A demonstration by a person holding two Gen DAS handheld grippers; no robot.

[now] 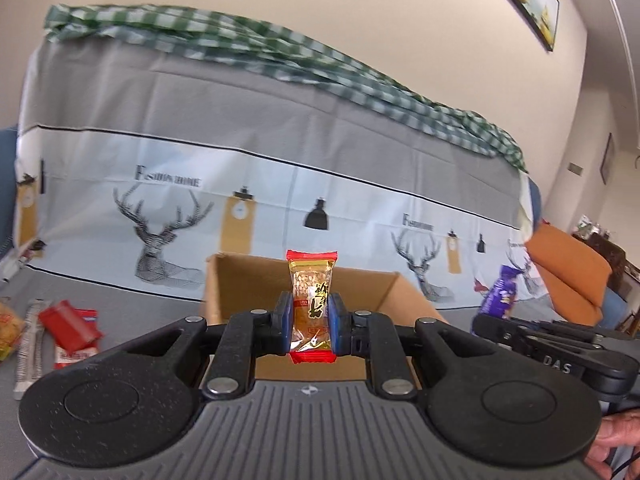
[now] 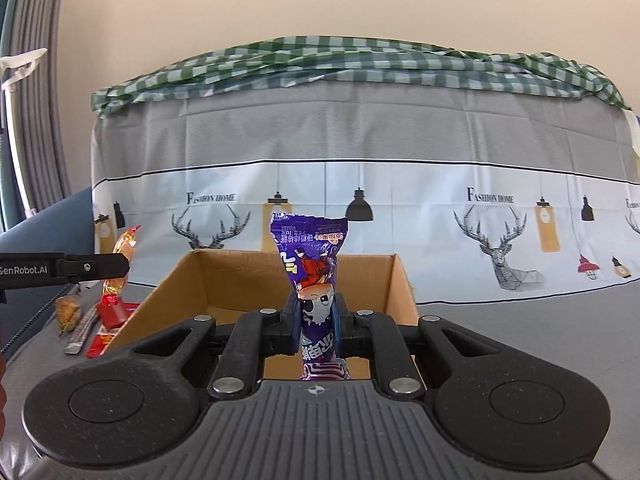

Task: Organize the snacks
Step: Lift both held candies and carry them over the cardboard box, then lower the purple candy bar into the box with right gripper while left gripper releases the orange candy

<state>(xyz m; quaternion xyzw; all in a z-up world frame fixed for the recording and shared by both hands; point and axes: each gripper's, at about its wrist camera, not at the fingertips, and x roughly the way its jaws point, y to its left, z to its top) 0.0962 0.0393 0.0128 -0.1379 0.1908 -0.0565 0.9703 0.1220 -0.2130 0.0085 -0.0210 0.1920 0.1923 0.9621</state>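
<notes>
My left gripper (image 1: pixel 311 322) is shut on a gold snack bar with red ends (image 1: pixel 311 300), held upright over the near side of an open cardboard box (image 1: pixel 248 280). My right gripper (image 2: pixel 316 320) is shut on a purple snack packet (image 2: pixel 310 264), held upright over the same box (image 2: pixel 224 280). In the left wrist view the right gripper and its purple packet (image 1: pixel 502 292) show at the right. In the right wrist view the left gripper and its gold snack (image 2: pixel 120 260) show at the left.
Loose snacks lie on the grey surface left of the box: red packets (image 1: pixel 74 326), a grey stick packet (image 1: pixel 30 348) and a yellow bag (image 1: pixel 8 332). A sofa back draped in deer-print cloth (image 2: pixel 360 184) rises behind. An orange cushion (image 1: pixel 568 272) sits at the right.
</notes>
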